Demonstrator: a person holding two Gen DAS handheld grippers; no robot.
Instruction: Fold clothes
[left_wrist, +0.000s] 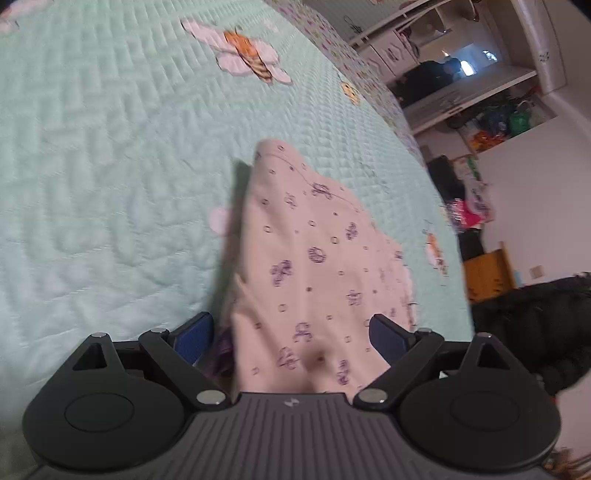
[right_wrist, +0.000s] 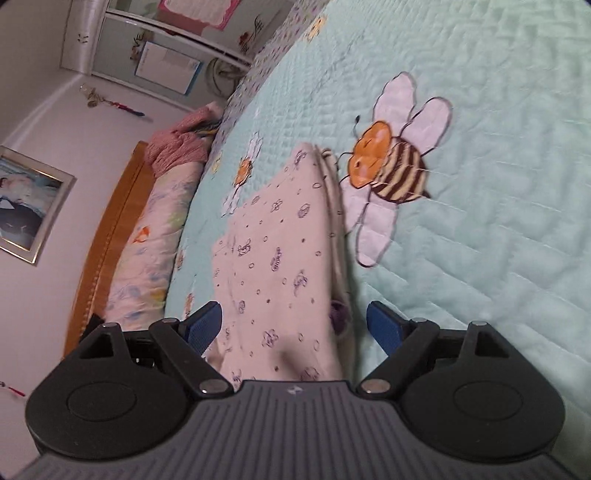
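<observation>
A pale pink garment (left_wrist: 314, 266) with small purple prints lies folded on a mint-green quilted bedspread (left_wrist: 92, 166). My left gripper (left_wrist: 291, 338) hovers over its near end, jaws spread wide; the cloth passes between the blue pads (left_wrist: 194, 338) without being pinched. In the right wrist view the same garment (right_wrist: 280, 251) stretches away from me beside a large bee print (right_wrist: 391, 173). The right gripper (right_wrist: 295, 326) is open too, its blue pads (right_wrist: 384, 325) standing clear on either side of the cloth's near edge. A purple patch (right_wrist: 338, 314) shows under the fold.
The bedspread (right_wrist: 498, 184) carries bee and flower prints (left_wrist: 247, 55). A wooden headboard (right_wrist: 110, 236) and a rolled floral quilt (right_wrist: 155, 229) lie to the left in the right wrist view. Shelves with clutter (left_wrist: 480, 122) and a dark sleeve (left_wrist: 535, 325) are on the right of the left wrist view.
</observation>
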